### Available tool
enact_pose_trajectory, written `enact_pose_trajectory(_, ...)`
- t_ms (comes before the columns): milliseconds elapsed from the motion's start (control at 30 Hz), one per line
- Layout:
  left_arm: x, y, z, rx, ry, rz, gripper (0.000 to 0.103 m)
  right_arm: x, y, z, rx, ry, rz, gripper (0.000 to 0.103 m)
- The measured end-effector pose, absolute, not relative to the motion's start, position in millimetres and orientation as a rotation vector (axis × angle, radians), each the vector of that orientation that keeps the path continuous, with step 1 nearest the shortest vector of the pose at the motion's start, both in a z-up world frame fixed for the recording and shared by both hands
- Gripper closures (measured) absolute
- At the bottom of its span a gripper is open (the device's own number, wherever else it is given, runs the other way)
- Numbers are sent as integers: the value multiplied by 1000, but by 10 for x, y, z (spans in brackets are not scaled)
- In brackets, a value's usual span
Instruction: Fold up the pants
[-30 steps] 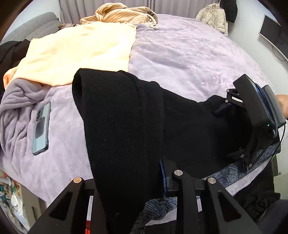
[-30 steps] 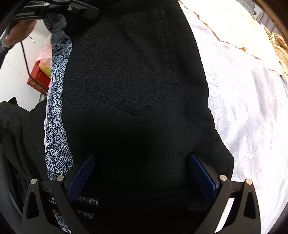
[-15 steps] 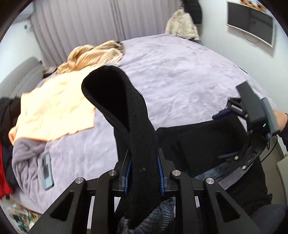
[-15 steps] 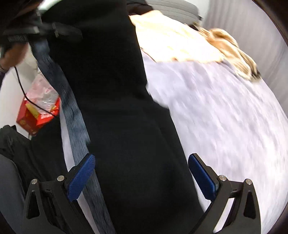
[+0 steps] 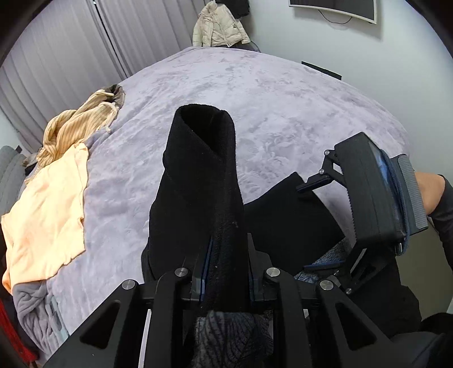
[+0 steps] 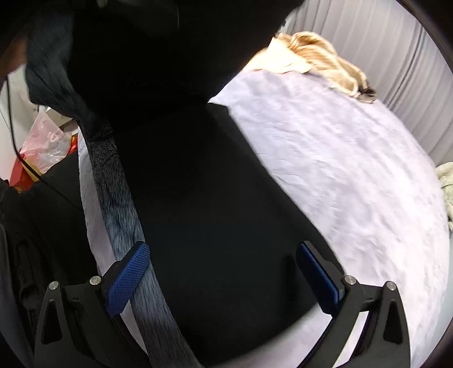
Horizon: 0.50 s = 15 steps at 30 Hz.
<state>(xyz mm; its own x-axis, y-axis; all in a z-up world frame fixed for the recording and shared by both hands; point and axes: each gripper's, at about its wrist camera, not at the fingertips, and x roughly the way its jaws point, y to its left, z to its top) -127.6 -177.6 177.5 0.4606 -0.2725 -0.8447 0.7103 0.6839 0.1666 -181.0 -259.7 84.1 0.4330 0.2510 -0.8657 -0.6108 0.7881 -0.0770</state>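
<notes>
The black pants (image 5: 203,175) lie at the near edge of the purple bed cover (image 5: 283,113). A rolled fold of them rises up between the pads of my left gripper (image 5: 228,269), whose jaws are closing and pinch that fold. In the left wrist view my right gripper (image 5: 317,225) hangs at the right over the flat part of the pants, held by a hand in a dark sleeve. In its own view the right gripper (image 6: 223,280) stands wide open above the pants (image 6: 212,212), its blue pads (image 6: 127,277) clear of the cloth.
A peach garment (image 5: 48,212) and a striped tan one (image 5: 79,124) lie at the bed's left. A beige jacket (image 5: 218,25) hangs beyond the far edge. A blue-grey patterned cloth (image 6: 121,198) runs along the near edge. A plastic bag (image 6: 45,141) and red box sit on the floor.
The left gripper has lifted and rolled with the pants fold, its jaws narrowing onto it. The right gripper has swung over the pants, still open; the back pocket has left its view.
</notes>
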Motion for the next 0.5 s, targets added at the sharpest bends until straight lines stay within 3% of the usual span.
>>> enact_pose_trajectory(133, -1315, -2116, 1628, 552, 921, -705, 84, -1894, -2875, 856, -348, 1000, 483, 0)
enact_pose_trajectory(333, -1140, -2582, 839, 540, 1088, -715, 82, -2119, -3130, 753, -211, 1037, 425, 0)
enact_pose_trajectory(400, -1156, -2607, 771, 504, 1078, -714, 70, -2207, -3183, 779, -174, 1032, 405, 0)
enact_pose_trajectory(467, -1206, -2587, 850, 461, 1094, -753, 44, -2310, -3235, 789, -164, 1036, 370, 0)
enact_pose_trajectory(500, -1223, -2554, 915, 427, 1116, -787, 41, -2365, -3256, 805, -157, 1037, 353, 0)
